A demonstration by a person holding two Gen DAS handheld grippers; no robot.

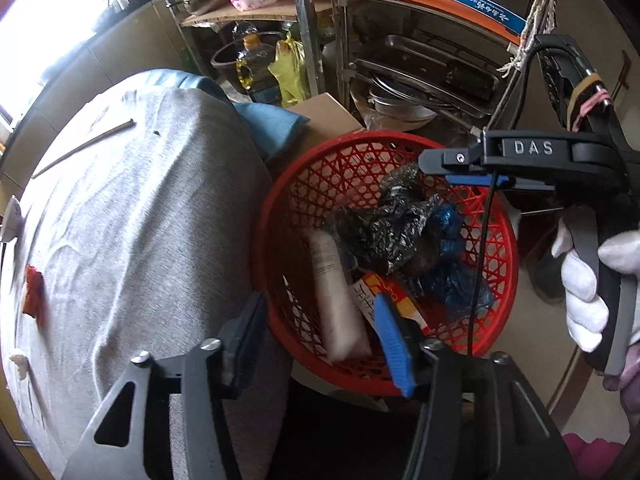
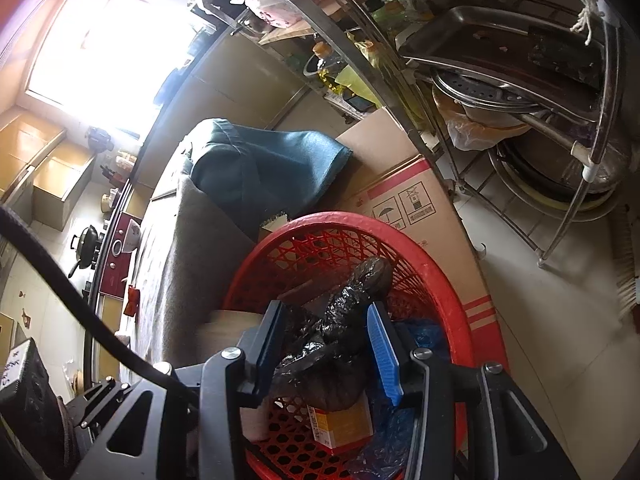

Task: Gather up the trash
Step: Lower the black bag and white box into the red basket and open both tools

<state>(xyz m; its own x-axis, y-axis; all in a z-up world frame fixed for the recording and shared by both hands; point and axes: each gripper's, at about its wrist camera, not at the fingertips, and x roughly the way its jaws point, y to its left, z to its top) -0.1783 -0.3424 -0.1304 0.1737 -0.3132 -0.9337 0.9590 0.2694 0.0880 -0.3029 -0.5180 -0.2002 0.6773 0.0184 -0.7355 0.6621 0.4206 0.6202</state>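
Both claws, left claw (image 1: 320, 344) and right claw (image 2: 328, 354), spread and empty over the red plastic lattice basket (image 1: 502, 264) at frame centre, crumpled black-silver foil wrapper (image 1: 394, 228) inside: light, crinkly, best pinched at a raised fold.

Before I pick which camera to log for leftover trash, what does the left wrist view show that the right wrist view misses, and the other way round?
Only the left wrist view shows most of the grey cloth top, with a thin stick, a white scrap, and the gloved hand holding the right gripper.

Only the right wrist view shows the stove with a wok and the printed side of the cardboard box.

Both show the red basket holding a black crumpled bag, blue plastic and an orange carton.
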